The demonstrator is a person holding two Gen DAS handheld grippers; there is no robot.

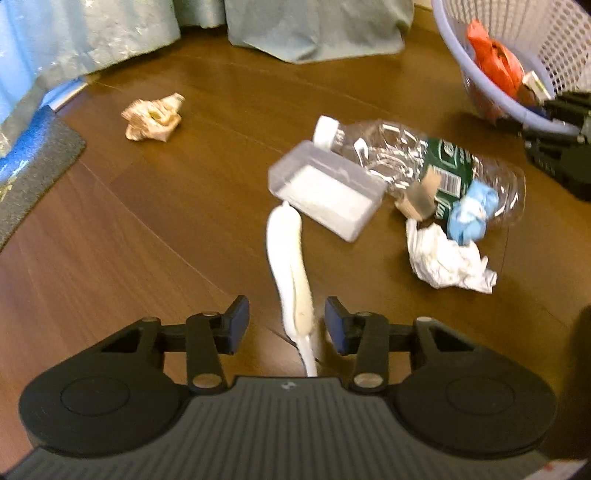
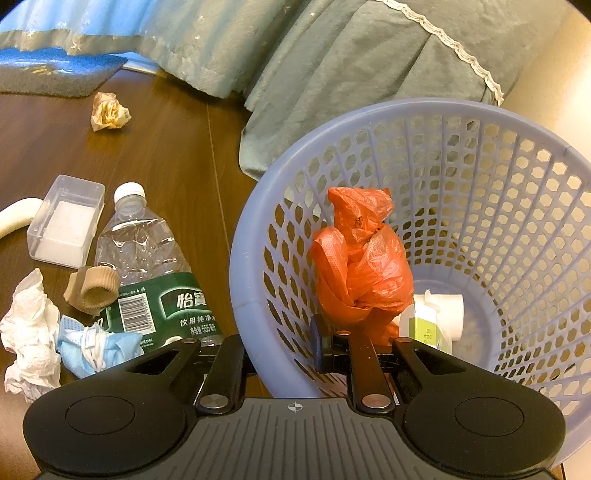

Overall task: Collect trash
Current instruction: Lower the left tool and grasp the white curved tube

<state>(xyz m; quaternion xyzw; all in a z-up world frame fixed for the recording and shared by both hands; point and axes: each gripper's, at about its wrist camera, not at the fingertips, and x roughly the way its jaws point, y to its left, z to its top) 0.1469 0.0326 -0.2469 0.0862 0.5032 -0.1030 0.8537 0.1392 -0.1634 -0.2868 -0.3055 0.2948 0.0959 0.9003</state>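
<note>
My left gripper (image 1: pixel 288 325) is open over the wooden floor, its blue pads either side of a white curved piece (image 1: pixel 288 251) without touching it. Beyond lie a clear plastic box (image 1: pixel 325 188), a crushed water bottle (image 1: pixel 424 162), a blue mask (image 1: pixel 472 210), a white tissue wad (image 1: pixel 447 258) and a tan paper wad (image 1: pixel 153 118). My right gripper (image 2: pixel 273 350) is shut on the wall of a tilted lavender basket (image 2: pixel 251 221), one finger inside and one outside. An orange bag (image 2: pixel 362 266) and a white roll (image 2: pixel 447 310) lie in the basket.
Teal bed fabric (image 1: pixel 314 29) hangs down to the floor at the back. A grey mat (image 1: pixel 33 166) lies at the left. A beige ring (image 2: pixel 92 288) rests against the bottle (image 2: pixel 147 266).
</note>
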